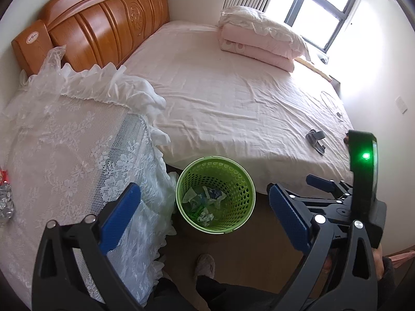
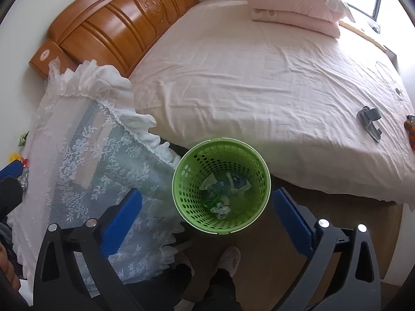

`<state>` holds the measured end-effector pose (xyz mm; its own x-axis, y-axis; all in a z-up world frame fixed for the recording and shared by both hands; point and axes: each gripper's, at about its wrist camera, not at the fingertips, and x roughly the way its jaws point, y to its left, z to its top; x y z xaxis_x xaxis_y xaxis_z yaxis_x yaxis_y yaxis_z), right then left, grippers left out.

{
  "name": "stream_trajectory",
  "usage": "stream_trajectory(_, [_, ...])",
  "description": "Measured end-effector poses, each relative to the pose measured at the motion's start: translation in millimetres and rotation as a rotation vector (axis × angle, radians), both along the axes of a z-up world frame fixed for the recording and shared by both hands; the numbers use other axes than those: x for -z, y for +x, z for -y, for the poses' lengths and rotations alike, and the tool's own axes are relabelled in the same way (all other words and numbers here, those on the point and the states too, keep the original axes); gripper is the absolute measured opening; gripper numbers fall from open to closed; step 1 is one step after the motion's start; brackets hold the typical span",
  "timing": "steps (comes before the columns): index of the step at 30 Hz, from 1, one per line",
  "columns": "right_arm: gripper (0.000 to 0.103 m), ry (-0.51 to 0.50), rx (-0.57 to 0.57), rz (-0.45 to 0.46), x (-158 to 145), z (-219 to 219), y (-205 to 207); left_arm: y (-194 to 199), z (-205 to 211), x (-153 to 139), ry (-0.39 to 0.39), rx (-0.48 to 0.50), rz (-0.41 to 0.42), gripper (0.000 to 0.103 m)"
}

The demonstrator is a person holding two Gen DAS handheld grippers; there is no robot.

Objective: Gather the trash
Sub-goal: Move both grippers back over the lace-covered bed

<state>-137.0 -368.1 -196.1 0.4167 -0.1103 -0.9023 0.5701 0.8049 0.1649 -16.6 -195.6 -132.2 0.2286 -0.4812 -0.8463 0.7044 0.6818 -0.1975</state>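
Note:
A green perforated waste basket [image 1: 234,173] stands on the wooden floor beside the bed; it also shows in the right wrist view [image 2: 197,163]. Crumpled paper and wrappers [image 1: 205,202] lie in its bottom, also seen from the right wrist [image 2: 225,194]. My left gripper [image 1: 205,215] is open and empty above the basket. My right gripper [image 2: 207,215] is open and empty just above the basket's near rim; it also shows at the right of the left wrist view [image 1: 298,194]. A crumpled foil piece [image 1: 5,202] and a red wrapper [image 1: 4,176] lie on the lace-covered stand at far left.
A bed with a pink sheet [image 1: 233,96] and wooden headboard [image 1: 103,20] fills the back. Folded bedding [image 1: 259,39] sits at its far side. A grey clip [image 1: 315,140] lies on the sheet. A lace-covered stand [image 1: 77,155] is left of the basket. My slippered foot [image 1: 205,267] is below.

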Motion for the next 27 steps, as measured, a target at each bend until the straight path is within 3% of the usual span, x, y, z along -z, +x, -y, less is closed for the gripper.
stream_trajectory(7, [0.100,-0.008,0.013,0.048,-38,-11,1,2,-15,-8,-0.012,-0.016,0.022,0.095])
stream_trajectory(15, [0.100,-0.008,-0.081,0.137,-82,-52,23,18,-65,-26,-0.026,-0.138,0.056,0.095])
stream_trajectory(27, [0.100,-0.002,-0.217,0.136,-84,-106,57,29,-120,-25,-0.015,-0.260,0.051,0.095])
